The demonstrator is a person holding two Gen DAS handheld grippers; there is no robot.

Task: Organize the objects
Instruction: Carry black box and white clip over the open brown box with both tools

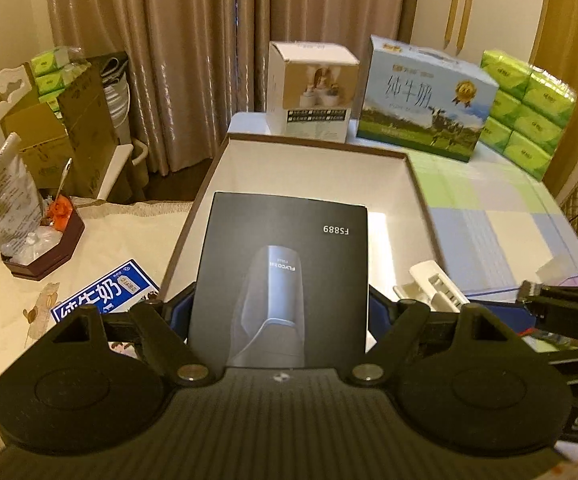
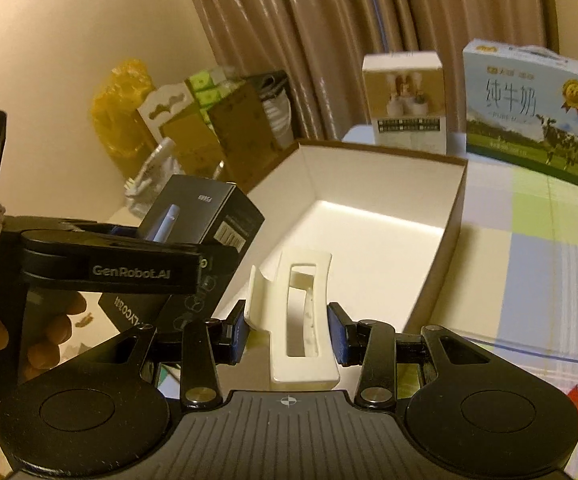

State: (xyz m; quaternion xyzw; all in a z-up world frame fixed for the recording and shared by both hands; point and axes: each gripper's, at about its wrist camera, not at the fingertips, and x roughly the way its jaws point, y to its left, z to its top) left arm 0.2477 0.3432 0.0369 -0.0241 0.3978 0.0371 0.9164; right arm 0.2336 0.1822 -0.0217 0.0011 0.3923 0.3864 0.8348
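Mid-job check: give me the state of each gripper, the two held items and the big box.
left gripper: shut on black shaver box
black shaver box: held above the tray box
right gripper: shut on white plastic holder
white plastic holder: held, airborne
tray box: open, nothing inside

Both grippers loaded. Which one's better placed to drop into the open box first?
Probably left. The left gripper holds the black FS889 shaver carton already above the brown-rimmed white open box. The right gripper, clamping the white plastic holder, sits just short of the box's near edge.
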